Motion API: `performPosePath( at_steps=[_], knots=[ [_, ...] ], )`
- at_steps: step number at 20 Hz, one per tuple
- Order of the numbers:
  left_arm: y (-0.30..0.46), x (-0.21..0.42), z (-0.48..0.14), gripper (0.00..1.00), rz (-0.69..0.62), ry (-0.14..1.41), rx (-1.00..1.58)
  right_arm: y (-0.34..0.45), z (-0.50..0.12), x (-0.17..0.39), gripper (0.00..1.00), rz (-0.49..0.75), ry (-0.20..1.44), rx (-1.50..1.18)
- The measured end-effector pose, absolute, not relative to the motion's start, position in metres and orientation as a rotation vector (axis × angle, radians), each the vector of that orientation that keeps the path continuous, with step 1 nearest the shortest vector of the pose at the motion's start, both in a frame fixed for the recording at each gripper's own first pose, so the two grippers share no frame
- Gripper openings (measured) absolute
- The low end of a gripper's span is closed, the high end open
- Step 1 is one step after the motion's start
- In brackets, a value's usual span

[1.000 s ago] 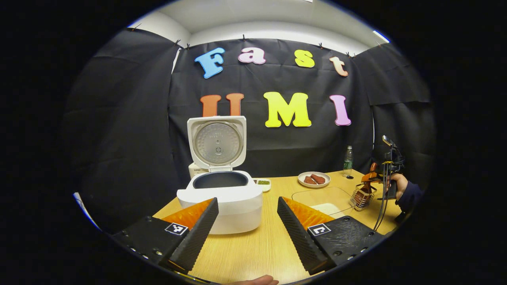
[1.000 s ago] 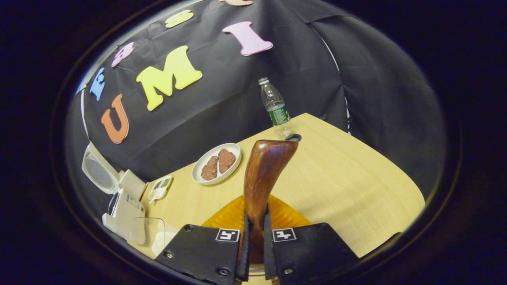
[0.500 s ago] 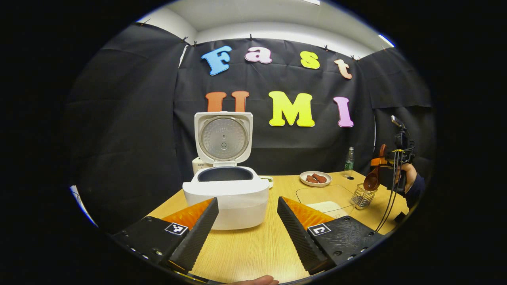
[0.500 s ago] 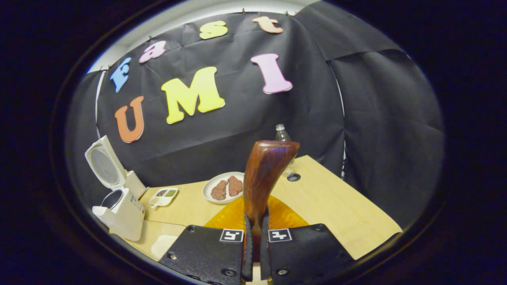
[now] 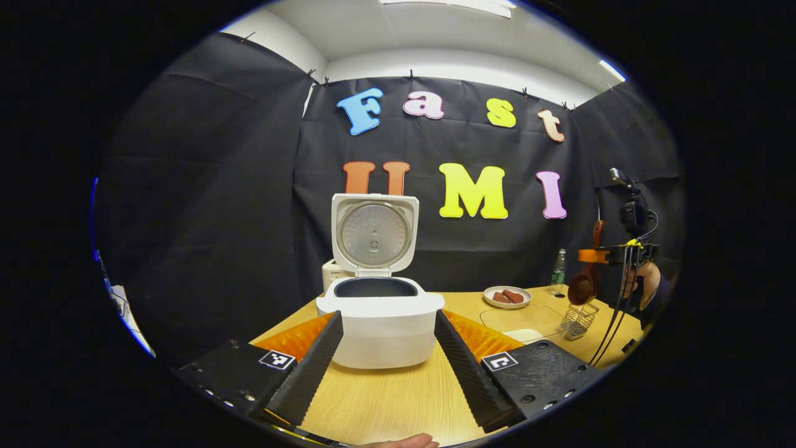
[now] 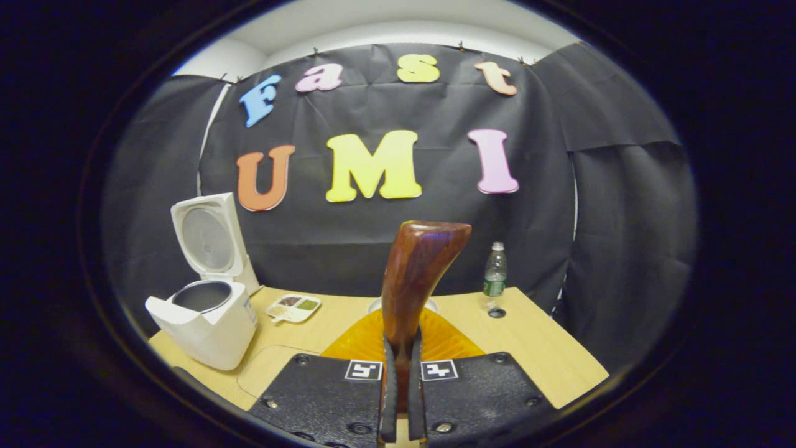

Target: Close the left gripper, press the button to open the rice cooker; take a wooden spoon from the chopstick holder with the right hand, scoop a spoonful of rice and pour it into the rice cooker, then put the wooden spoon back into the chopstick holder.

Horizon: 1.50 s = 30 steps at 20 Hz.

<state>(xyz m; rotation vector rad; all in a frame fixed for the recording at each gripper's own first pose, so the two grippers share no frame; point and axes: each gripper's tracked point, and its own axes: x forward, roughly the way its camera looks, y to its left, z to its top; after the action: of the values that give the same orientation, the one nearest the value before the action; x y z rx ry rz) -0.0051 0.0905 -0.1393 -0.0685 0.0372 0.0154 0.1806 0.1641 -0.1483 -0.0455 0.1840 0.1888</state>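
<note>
The white rice cooker (image 5: 379, 323) stands on the wooden table with its lid (image 5: 374, 233) raised upright and the dark pot showing. My left gripper (image 5: 388, 358) hangs open in front of it, fingers spread to either side, holding nothing. In the right gripper view my right gripper (image 6: 398, 398) is shut on the handle of the wooden spoon (image 6: 413, 280), which sticks up ahead. From the left gripper view the spoon bowl (image 5: 583, 287) hangs above the wire chopstick holder (image 5: 576, 318) at the far right, held by a hand. The cooker (image 6: 202, 323) sits at the left in the right gripper view.
A clear tray with rice (image 5: 522, 320) lies right of the cooker. Behind it are a plate of brown food (image 5: 507, 297), a water bottle (image 6: 494, 277) with its cap (image 6: 496, 313) beside it, and a small divided dish (image 6: 293, 307). Cables (image 5: 612, 330) hang below the right gripper.
The right gripper has lifted the spoon up out of the chopstick holder and levelled out. The left gripper has drawn back and shifted left, still open.
</note>
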Motion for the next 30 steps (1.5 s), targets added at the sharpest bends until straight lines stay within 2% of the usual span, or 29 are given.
performPosePath(
  at_steps=[5,7,8,9,10,11,12,14,16,17,18,20,22,23,24,27,28,30],
  knots=[
    [0.090,-0.012,-0.132,0.94,0.007,0.006,-0.057,0.222,-0.198,0.184,0.09,0.264,0.244,-0.056],
    [0.090,-0.011,-0.135,0.93,0.000,0.017,-0.062,0.229,-0.221,0.193,0.09,0.240,0.263,-0.089],
    [0.091,-0.010,-0.137,0.94,0.001,0.023,-0.063,0.234,-0.231,0.198,0.06,0.228,0.269,-0.101],
    [0.092,-0.009,-0.139,0.93,0.003,0.031,-0.063,0.235,-0.240,0.204,0.09,0.209,0.278,-0.114],
    [0.094,-0.008,-0.140,0.94,0.004,0.034,-0.063,0.233,-0.246,0.210,0.06,0.184,0.281,-0.127],
    [0.094,-0.007,-0.141,0.94,0.004,0.036,-0.066,0.228,-0.249,0.215,0.09,0.143,0.273,-0.136],
    [0.095,-0.006,-0.141,0.94,0.001,0.041,-0.070,0.226,-0.249,0.219,0.06,0.118,0.261,-0.152],
    [0.096,-0.005,-0.140,0.94,-0.005,0.044,-0.079,0.225,-0.253,0.224,0.09,0.081,0.241,-0.198],
    [0.097,-0.005,-0.142,0.94,-0.003,0.047,-0.081,0.222,-0.271,0.227,0.09,0.039,0.280,-0.212],
    [0.098,-0.005,-0.142,0.94,0.000,0.048,-0.082,0.222,-0.282,0.228,0.12,0.024,0.313,-0.211],
    [0.097,-0.005,-0.143,0.94,0.000,0.049,-0.083,0.224,-0.287,0.227,0.09,0.023,0.333,-0.206],
    [0.097,-0.005,-0.146,0.94,-0.005,0.055,-0.082,0.243,-0.292,0.221,0.06,0.086,0.350,-0.175],
    [0.098,-0.004,-0.149,0.94,0.000,0.064,-0.080,0.267,-0.305,0.206,0.09,0.186,0.398,-0.110],
    [0.100,-0.003,-0.149,0.94,0.004,0.064,-0.081,0.275,-0.306,0.200,0.06,0.216,0.409,-0.094],
    [0.100,-0.003,-0.149,0.94,0.005,0.063,-0.086,0.277,-0.304,0.195,0.09,0.228,0.412,-0.084],
    [0.100,-0.002,-0.151,0.93,-0.003,0.071,-0.099,0.286,-0.304,0.185,0.09,0.256,0.434,-0.018],
    [0.100,-0.003,-0.153,0.94,-0.002,0.074,-0.101,0.286,-0.304,0.183,0.12,0.258,0.440,0.007],
    [0.102,-0.003,-0.154,0.94,0.001,0.077,-0.110,0.285,-0.304,0.183,0.09,0.263,0.452,0.065]
  ],
)
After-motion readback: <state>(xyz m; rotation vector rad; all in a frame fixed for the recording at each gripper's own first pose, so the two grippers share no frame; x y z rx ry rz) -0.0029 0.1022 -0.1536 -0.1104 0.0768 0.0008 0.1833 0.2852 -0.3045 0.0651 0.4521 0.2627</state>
